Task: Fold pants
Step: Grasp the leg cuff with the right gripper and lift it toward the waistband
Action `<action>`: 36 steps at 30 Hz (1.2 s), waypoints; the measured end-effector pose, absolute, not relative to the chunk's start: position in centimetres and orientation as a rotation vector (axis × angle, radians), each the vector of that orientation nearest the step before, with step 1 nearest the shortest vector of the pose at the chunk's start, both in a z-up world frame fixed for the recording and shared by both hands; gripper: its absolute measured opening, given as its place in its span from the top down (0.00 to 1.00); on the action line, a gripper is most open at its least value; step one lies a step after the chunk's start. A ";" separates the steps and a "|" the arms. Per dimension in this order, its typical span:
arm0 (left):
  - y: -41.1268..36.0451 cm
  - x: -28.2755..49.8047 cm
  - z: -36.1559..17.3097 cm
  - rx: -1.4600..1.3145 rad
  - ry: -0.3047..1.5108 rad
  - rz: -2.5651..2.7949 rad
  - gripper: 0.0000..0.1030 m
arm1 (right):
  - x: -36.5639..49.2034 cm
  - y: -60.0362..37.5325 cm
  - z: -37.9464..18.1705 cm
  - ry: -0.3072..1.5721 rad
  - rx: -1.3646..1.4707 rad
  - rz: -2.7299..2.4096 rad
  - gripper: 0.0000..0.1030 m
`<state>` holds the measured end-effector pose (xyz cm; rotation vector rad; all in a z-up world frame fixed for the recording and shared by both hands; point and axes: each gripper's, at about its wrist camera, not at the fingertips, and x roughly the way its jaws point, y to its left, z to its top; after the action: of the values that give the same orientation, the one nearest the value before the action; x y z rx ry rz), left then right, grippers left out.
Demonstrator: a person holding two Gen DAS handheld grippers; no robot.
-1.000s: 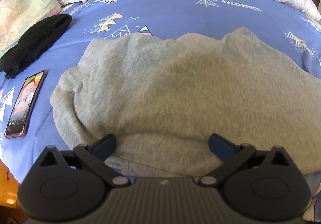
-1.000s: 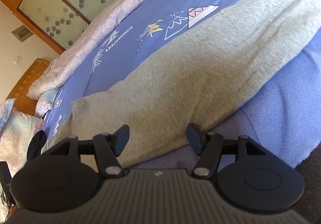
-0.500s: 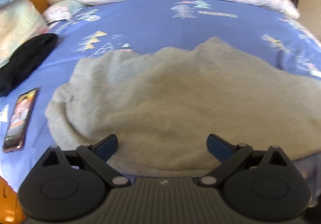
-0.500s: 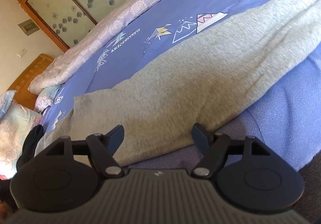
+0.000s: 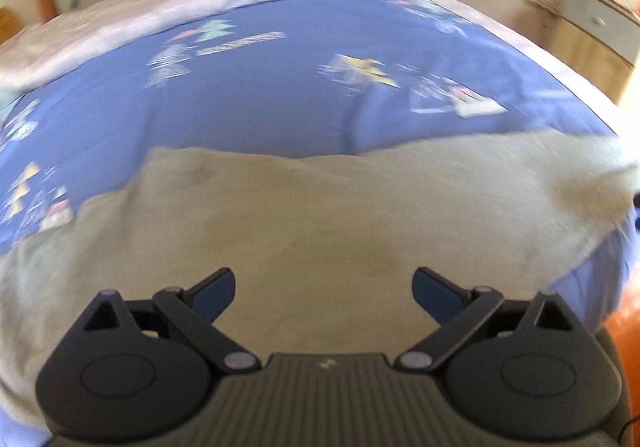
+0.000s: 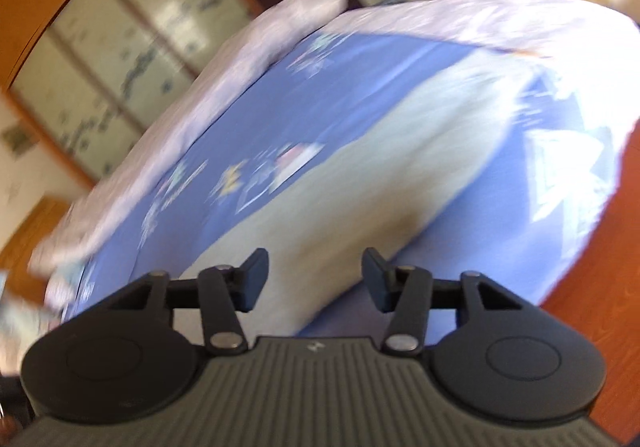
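Note:
Grey fleece pants lie spread along the near edge of a bed with a blue printed cover. My left gripper is open and empty, above the pants' near part. In the right wrist view the pants run as a long pale band toward the far right. My right gripper is open and empty over their near edge. Both views are motion-blurred.
A rolled pale lilac quilt lies along the bed's far side. Wardrobe doors with frosted glass stand behind. Wooden floor shows past the bed's right edge. A cabinet stands at far right.
Both grippers have swung to the right along the bed. The phone and black garment at the left have left the left wrist view. Both grippers stay open.

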<state>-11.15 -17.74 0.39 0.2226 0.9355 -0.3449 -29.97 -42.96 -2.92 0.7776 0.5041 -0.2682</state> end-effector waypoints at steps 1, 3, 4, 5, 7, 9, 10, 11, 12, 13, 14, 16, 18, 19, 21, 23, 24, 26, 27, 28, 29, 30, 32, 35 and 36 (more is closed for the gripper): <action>-18.5 -11.2 0.1 0.244 0.939 -0.364 0.04 | -30.4 -43.9 -3.1 0.488 0.794 -0.296 0.53; -19.4 -11.7 -0.3 0.271 0.941 -0.384 0.04 | -31.2 -45.6 -3.5 0.453 0.820 -0.346 0.54; -19.8 -11.8 -0.4 0.275 0.942 -0.390 0.04 | -31.5 -46.4 -3.7 0.433 0.825 -0.368 0.54; -20.0 -11.9 -0.5 0.272 0.943 -0.395 0.04 | -31.8 -47.1 -3.9 0.415 0.827 -0.390 0.54; -20.0 -12.0 -0.4 0.259 0.938 -0.400 0.04 | -32.3 -48.5 -4.3 0.390 0.835 -0.427 0.54; -20.0 -12.2 -0.3 0.248 0.936 -0.404 0.03 | -32.7 -50.0 -5.0 0.360 0.861 -0.454 0.53; -20.1 -12.2 -0.3 0.241 0.937 -0.408 0.03 | -32.9 -50.8 -5.3 0.343 0.878 -0.460 0.53; -20.0 -12.2 -0.2 0.232 0.939 -0.411 0.03 | -33.0 -51.3 -5.6 0.327 0.892 -0.461 0.52; -20.1 -12.2 -0.1 0.225 0.939 -0.411 0.03 | -32.9 -51.8 -5.9 0.318 0.903 -0.459 0.52; -20.0 -12.2 0.0 0.219 0.936 -0.409 0.03 | -32.8 -52.4 -6.1 0.315 0.907 -0.455 0.52; -20.1 -12.2 0.1 0.217 0.932 -0.407 0.02 | -32.6 -52.7 -6.4 0.315 0.908 -0.451 0.52; -20.2 -12.2 0.3 0.216 0.926 -0.408 0.02 | -31.9 -53.2 -6.7 0.325 0.908 -0.444 0.52; -20.5 -12.2 0.2 0.220 0.927 -0.412 0.02 | -31.6 -53.8 -7.4 0.325 0.942 -0.430 0.52; -20.5 -12.1 0.2 0.222 0.930 -0.413 0.02 | -31.3 -54.4 -7.6 0.315 0.963 -0.417 0.52; -20.6 -12.0 0.1 0.223 0.936 -0.412 0.02 | -30.9 -55.1 -8.0 0.292 1.013 -0.395 0.52; -20.6 -11.8 0.0 0.222 0.940 -0.405 0.02 | -30.5 -56.0 -8.2 0.273 1.065 -0.364 0.52; -20.6 -11.8 0.0 0.222 0.943 -0.403 0.02 | -30.1 -56.4 -8.1 0.276 1.081 -0.345 0.52; -20.6 -11.6 -0.1 0.218 0.949 -0.401 0.02 | -28.9 -56.7 -8.3 0.298 1.100 -0.332 0.56; -20.6 -11.5 -0.1 0.215 0.952 -0.399 0.02 | -28.4 -56.8 -8.4 0.301 1.105 -0.333 0.63; -20.5 -11.5 0.0 0.208 0.952 -0.399 0.02 | -28.0 -56.7 -8.3 0.315 1.096 -0.350 0.68; -20.4 -11.4 0.1 0.199 0.950 -0.399 0.02 | -27.6 -56.5 -8.0 0.330 1.082 -0.355 0.77; -20.2 -11.3 0.4 0.184 0.946 -0.400 0.02 | -27.4 -56.1 -7.7 0.332 1.073 -0.354 0.81; -19.5 -10.9 1.1 0.141 0.937 -0.398 0.02 | -27.6 -55.0 -6.8 0.312 1.054 -0.347 0.84; -18.0 -9.9 2.4 0.049 0.927 -0.389 0.02 | -27.0 -51.2 -3.7 0.296 0.888 -0.321 0.85; -17.4 -9.6 2.7 0.018 0.925 -0.386 0.02 | -26.6 -49.5 -2.5 0.290 0.824 -0.298 0.85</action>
<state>-9.62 -17.44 2.74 0.0178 0.9254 -0.3858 -26.58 -49.47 -2.45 0.8238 0.2904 -0.2981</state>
